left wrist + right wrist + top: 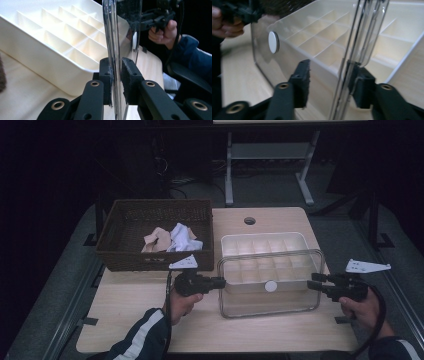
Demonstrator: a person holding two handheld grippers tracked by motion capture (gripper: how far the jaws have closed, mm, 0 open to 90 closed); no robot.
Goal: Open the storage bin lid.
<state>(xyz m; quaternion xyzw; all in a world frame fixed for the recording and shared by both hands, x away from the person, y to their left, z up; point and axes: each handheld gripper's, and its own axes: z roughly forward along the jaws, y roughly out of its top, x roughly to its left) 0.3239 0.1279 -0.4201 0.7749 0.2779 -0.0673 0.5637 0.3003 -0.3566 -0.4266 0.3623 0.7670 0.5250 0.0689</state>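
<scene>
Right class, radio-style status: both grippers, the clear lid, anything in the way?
Left gripper clamped on clear lid edge. Right gripper straddles opposite edge, one pad off. Lid upright before white divided tray. Nothing blocking.

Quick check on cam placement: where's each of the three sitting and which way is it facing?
High view: above the person's side, facing forward and down on the table; both forearms show.
Left gripper view: rides the left gripper, looking along its jaws, clamped on the clear lid; the other hand farther off.
Right gripper view: rides the right gripper, jaws astride the lid's other edge.
Shared: lid and white divided tray.
</scene>
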